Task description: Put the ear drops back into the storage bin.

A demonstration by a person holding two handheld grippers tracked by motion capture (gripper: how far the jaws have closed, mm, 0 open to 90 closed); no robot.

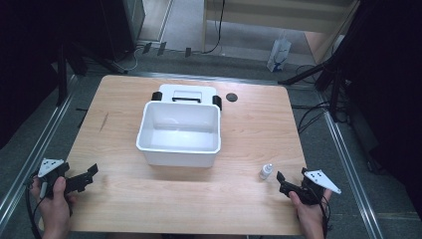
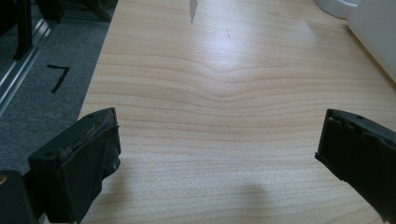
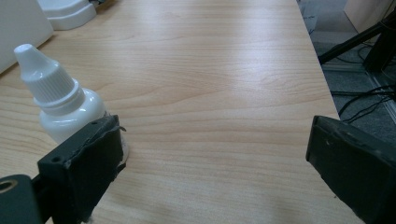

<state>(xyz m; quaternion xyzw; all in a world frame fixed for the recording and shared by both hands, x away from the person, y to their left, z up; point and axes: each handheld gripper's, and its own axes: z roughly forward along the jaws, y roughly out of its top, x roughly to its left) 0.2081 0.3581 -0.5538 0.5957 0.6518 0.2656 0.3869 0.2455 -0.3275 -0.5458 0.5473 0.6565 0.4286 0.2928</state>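
Nothing was yet grasped. The small white dropper bottle [image 1: 266,171] stood upright on the table [image 1: 249,129], just beside the right gripper [image 1: 284,182], whose jaws were spread wide with nothing between them; in the right gripper view the bottle [image 3: 60,105] sat just outside one jaw, not between them. The left gripper [image 1: 85,177] was held wide open and idle over bare wood. The white bin [image 1: 179,132] stood empty mid-table, its lid [image 1: 188,93] behind it. Pick-up and presumably placing were judged left. No obstacle was seen between bottle and bin.

bottle [image 1: 266,171]: small, white, ribbed pointed cap on
pose: stood upright
place: near right of the table, just beside right gripper [image 1: 284,182]
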